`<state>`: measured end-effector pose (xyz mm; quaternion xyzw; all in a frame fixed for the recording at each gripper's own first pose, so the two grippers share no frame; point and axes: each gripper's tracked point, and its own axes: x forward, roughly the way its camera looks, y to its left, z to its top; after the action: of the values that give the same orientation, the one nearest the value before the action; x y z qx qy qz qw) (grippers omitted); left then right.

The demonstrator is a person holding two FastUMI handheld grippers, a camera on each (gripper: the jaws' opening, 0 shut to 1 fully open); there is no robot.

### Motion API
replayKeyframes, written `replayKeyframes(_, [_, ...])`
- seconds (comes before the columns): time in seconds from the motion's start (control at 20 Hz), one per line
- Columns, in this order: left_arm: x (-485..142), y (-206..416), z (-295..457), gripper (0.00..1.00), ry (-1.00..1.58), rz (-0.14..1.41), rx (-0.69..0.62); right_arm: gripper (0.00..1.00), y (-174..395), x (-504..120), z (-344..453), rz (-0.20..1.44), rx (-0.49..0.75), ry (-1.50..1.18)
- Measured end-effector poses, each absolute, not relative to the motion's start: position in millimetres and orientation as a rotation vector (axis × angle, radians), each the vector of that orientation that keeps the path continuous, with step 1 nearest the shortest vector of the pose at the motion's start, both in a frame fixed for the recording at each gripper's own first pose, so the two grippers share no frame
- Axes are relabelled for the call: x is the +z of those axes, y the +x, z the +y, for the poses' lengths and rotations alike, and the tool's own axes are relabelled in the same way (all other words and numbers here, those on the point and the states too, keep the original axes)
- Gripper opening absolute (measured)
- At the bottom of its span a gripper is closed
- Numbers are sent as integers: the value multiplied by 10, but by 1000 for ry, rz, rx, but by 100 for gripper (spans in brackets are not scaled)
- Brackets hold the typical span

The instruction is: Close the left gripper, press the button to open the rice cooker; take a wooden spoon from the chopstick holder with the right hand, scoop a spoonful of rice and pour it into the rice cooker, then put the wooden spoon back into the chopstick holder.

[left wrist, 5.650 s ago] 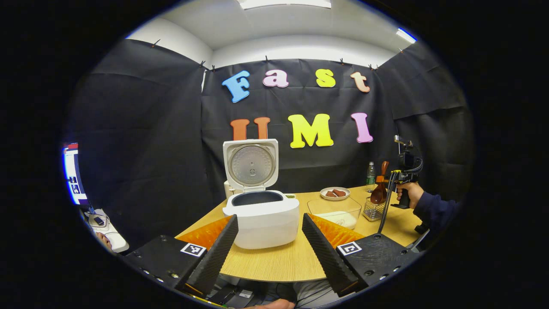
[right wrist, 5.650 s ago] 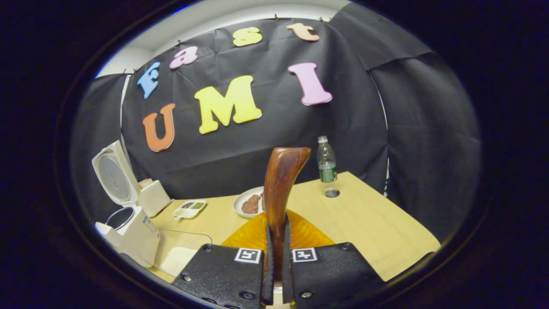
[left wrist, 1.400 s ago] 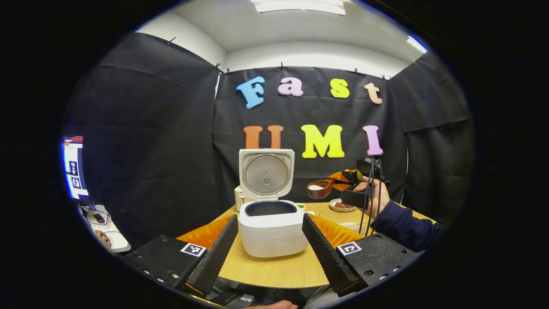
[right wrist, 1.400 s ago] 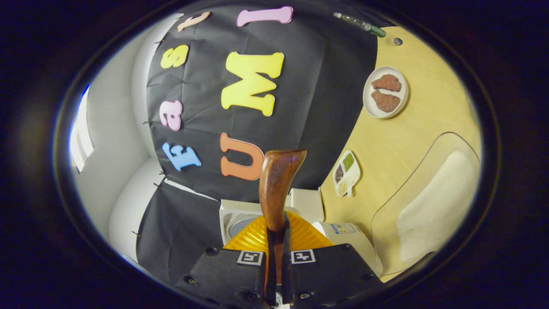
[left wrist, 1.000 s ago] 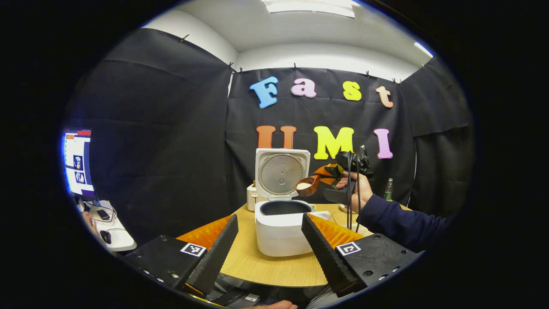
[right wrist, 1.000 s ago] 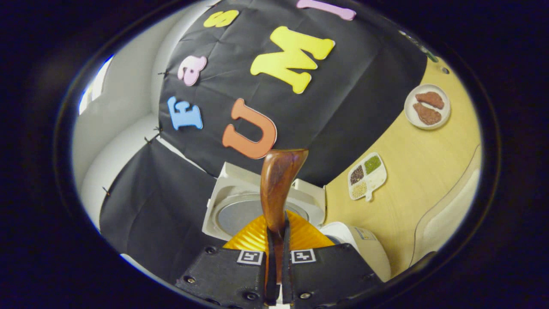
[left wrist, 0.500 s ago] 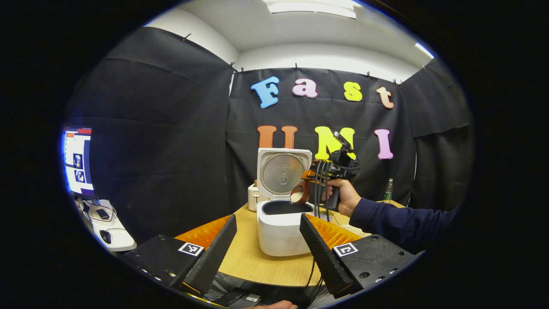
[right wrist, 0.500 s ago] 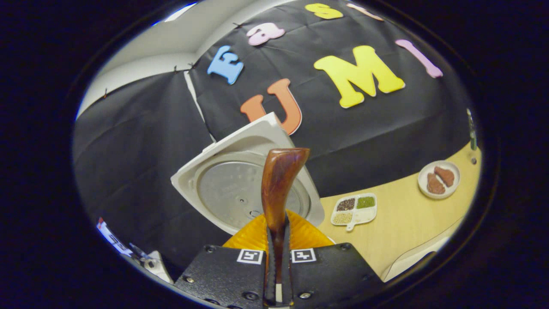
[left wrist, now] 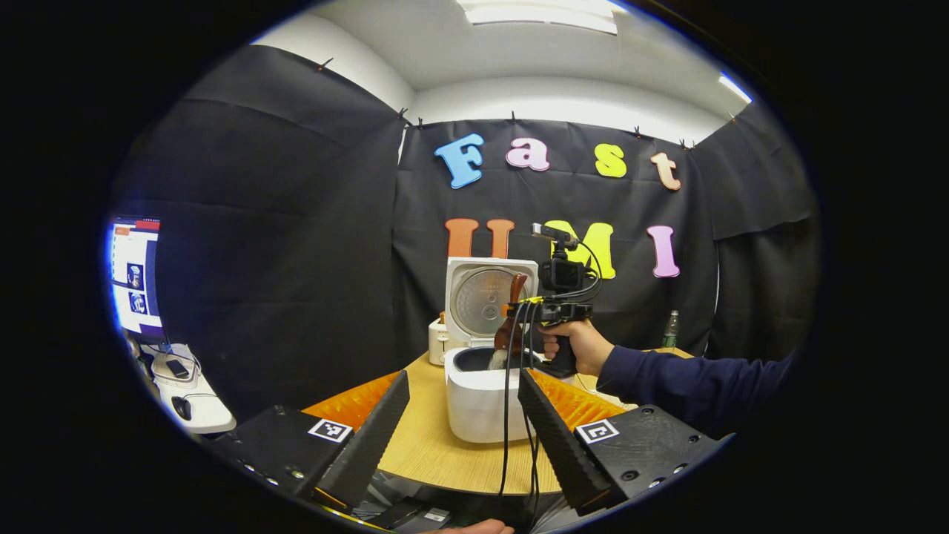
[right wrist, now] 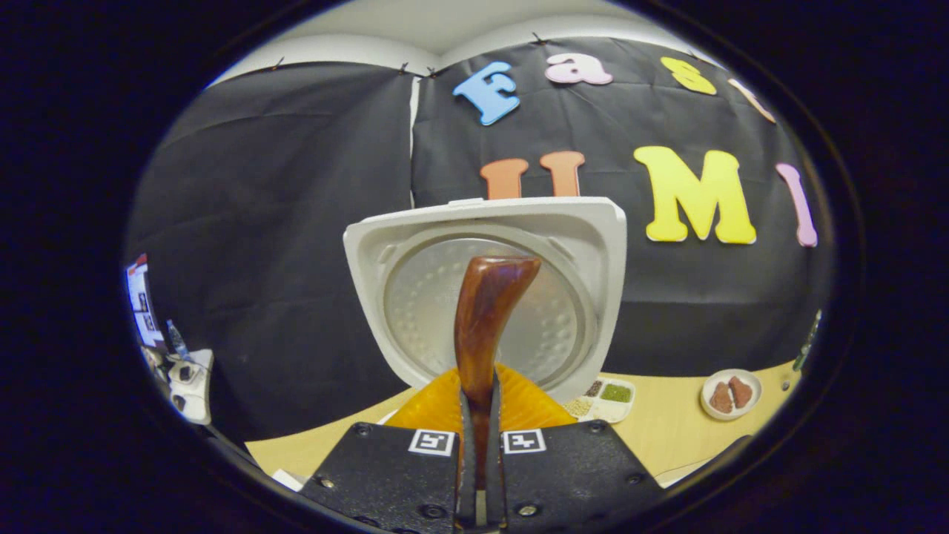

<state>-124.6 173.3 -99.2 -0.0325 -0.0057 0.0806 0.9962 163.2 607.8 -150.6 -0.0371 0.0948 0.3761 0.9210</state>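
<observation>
Rice cooker (left wrist: 482,393) on worktop (left wrist: 437,452), lid (right wrist: 485,297) upright behind pot. Wooden spoon (left wrist: 508,337) tipped over pot, held in right hand-held gripper (right wrist: 478,437). Left hand-held gripper (left wrist: 463,423) before cooker. Divided dish (right wrist: 604,397), plate (right wrist: 730,394) to the right

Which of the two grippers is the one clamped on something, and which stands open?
The right gripper is shut on the wooden spoon handle; the left gripper stands open, its fingers wide apart, holding nothing.

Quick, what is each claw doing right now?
Left claw: open, holding nothing.
Right claw: closed on the wooden spoon.
</observation>
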Motion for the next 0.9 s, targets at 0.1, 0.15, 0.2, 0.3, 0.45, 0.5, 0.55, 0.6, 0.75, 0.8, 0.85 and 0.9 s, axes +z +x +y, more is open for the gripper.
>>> replayKeyframes(0.1, [-1012, -1243, 1747, 94, -69, -9, 165, 11, 1585, -1452, 6163, 124, 781, -188])
replayKeyframes(0.15, [-1007, -1243, 1752, 94, -70, -9, 168, 10, 1553, -1452, 6167, 95, 785, -242])
replayKeyframes(0.2, [-1008, -1248, 1750, 94, -71, -9, 169, 11, 1514, -1457, 6198, 76, 789, -285])
replayKeyframes(0.3, [-1012, -1244, 1742, 94, -73, -9, 169, 11, 1421, -1504, 6254, 65, 797, -353])
replayKeyframes(0.45, [-976, -1262, 1713, 94, -68, -13, 170, 11, 1397, -1480, 6244, 27, 769, -476])
replayKeyframes(0.5, [-959, -1274, 1693, 94, -66, -17, 168, 11, 1402, -1471, 6237, 12, 756, -506])
replayKeyframes(0.55, [-946, -1295, 1679, 94, -64, -19, 166, 11, 1388, -1479, 6217, 6, 749, -519])
replayKeyframes(0.6, [-918, -1306, 1658, 94, -63, -22, 165, 11, 1372, -1474, 6208, 6, 746, -514])
replayKeyframes(0.75, [-875, -1367, 1581, 94, -54, -30, 162, 11, 1353, -1344, 6144, -7, 745, -428])
replayKeyframes(0.8, [-859, -1399, 1565, 94, -50, -33, 163, 11, 1345, -1263, 6096, -17, 739, -393])
replayKeyframes(0.85, [-841, -1413, 1549, 94, -47, -35, 162, 12, 1313, -1175, 6046, -32, 736, -359])
replayKeyframes(0.9, [-824, -1436, 1516, 94, -46, -36, 159, 12, 1295, -1079, 5992, -50, 727, -327])
